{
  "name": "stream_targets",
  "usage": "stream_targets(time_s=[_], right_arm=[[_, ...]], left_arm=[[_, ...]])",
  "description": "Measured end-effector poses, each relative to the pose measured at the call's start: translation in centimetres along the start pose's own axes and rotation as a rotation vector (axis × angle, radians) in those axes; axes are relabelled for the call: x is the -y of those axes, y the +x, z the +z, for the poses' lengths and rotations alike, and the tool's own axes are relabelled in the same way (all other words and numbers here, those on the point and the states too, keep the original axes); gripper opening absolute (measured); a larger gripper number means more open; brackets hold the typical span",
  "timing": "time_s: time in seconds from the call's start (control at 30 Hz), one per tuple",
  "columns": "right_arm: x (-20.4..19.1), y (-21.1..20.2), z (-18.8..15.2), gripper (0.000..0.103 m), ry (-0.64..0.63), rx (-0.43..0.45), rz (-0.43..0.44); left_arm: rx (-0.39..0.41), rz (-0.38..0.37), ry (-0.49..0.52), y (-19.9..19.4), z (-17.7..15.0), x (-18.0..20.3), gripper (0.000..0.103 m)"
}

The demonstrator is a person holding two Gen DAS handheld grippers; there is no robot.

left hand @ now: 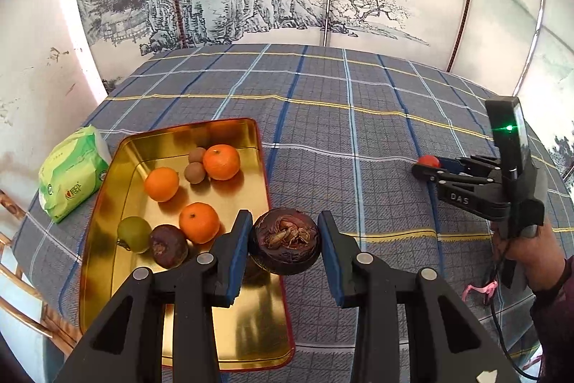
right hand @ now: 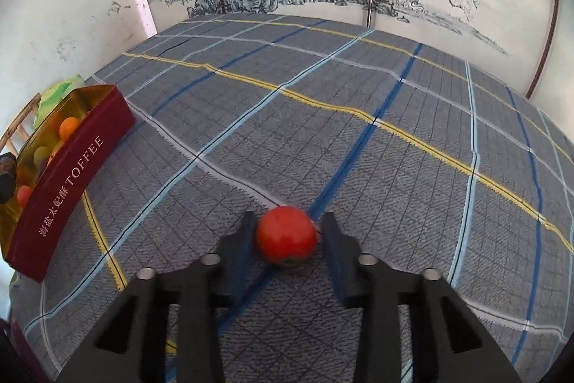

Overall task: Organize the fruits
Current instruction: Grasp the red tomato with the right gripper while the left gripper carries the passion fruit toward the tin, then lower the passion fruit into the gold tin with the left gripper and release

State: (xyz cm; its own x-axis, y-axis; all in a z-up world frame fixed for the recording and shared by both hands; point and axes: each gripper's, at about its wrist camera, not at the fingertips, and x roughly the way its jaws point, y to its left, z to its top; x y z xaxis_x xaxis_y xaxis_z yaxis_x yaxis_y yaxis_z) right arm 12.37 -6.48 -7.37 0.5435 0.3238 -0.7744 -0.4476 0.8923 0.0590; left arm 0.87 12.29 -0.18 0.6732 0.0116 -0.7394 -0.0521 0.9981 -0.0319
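My left gripper (left hand: 284,241) is shut on a dark purple mangosteen (left hand: 285,244) and holds it over the right edge of a gold tin tray (left hand: 107,239). The tray holds three oranges (left hand: 221,162), two small brown fruits (left hand: 194,172), a green fruit (left hand: 133,234) and another mangosteen (left hand: 168,246). My right gripper (right hand: 286,236) has its jaws around a small red fruit (right hand: 286,237) on the plaid tablecloth; both pads (right hand: 247,239) are at its sides. It also shows in the left wrist view (left hand: 425,164) with the red fruit (left hand: 428,161) at its tips.
The tray shows in the right wrist view as a red tin marked TOFFEE (right hand: 68,182) at the far left. A green tissue pack (left hand: 73,173) lies beyond the tray by the wall. A painted screen stands behind the table. A wooden chair (left hand: 21,275) is at the left.
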Motion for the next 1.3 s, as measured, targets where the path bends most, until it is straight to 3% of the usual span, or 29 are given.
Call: stream_targets(time_s=[0.4, 1.3], right_arm=[[-1.0, -2.3, -2.7, 0.033, 0.113, 0.031, 0.017], [-1.6, -2.3, -3.0, 0.033, 0.102, 0.020, -0.025]], left_arm=[[-0.002, 0.029, -0.029, -0.8, -1.1, -2.2, 0.034], [-0.038, 0.105, -0.151, -1.0, -5.2, -9.7, 0.034]])
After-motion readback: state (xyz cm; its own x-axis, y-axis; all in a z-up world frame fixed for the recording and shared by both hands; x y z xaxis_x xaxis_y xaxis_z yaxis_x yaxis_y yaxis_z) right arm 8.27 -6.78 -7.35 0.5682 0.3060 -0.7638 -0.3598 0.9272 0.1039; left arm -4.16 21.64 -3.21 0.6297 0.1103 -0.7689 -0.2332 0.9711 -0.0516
